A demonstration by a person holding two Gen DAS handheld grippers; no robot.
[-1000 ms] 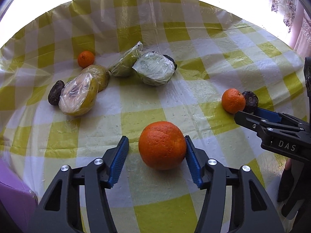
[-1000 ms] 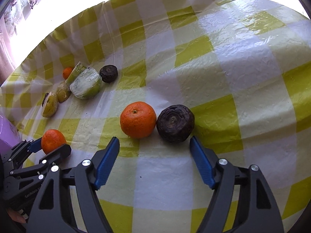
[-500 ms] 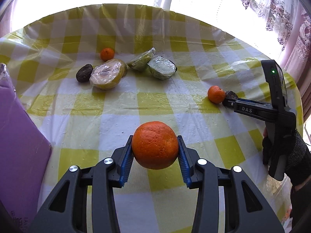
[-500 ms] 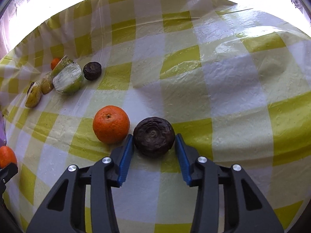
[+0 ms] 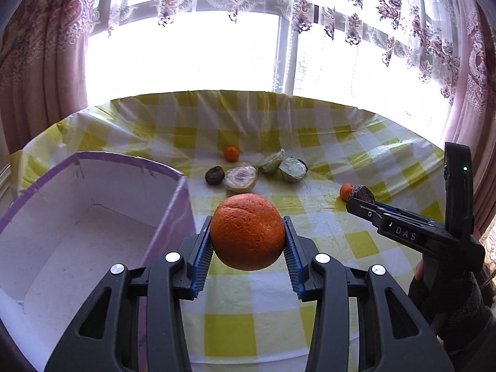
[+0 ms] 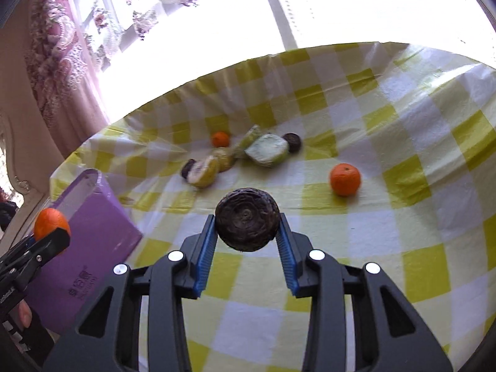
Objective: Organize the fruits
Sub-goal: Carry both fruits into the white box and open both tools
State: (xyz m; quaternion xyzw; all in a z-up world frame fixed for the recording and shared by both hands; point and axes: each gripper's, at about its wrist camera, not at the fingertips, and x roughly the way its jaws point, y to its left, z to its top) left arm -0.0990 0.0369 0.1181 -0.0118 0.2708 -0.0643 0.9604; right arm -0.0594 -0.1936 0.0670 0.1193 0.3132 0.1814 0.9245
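Orange fruit (image 5: 247,232) clamped in left claw (image 5: 247,241); dark wrinkled fruit (image 6: 246,219) clamped in right claw (image 6: 246,232), both above the counter (image 6: 356,241).

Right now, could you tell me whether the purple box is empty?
Apparently empty: the purple box is open-topped, showing only bare white floor; its near corner is cropped.

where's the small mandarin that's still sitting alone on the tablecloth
In the right wrist view the small mandarin lies on the checked tablecloth, up and right of the dark fruit held in the right gripper.
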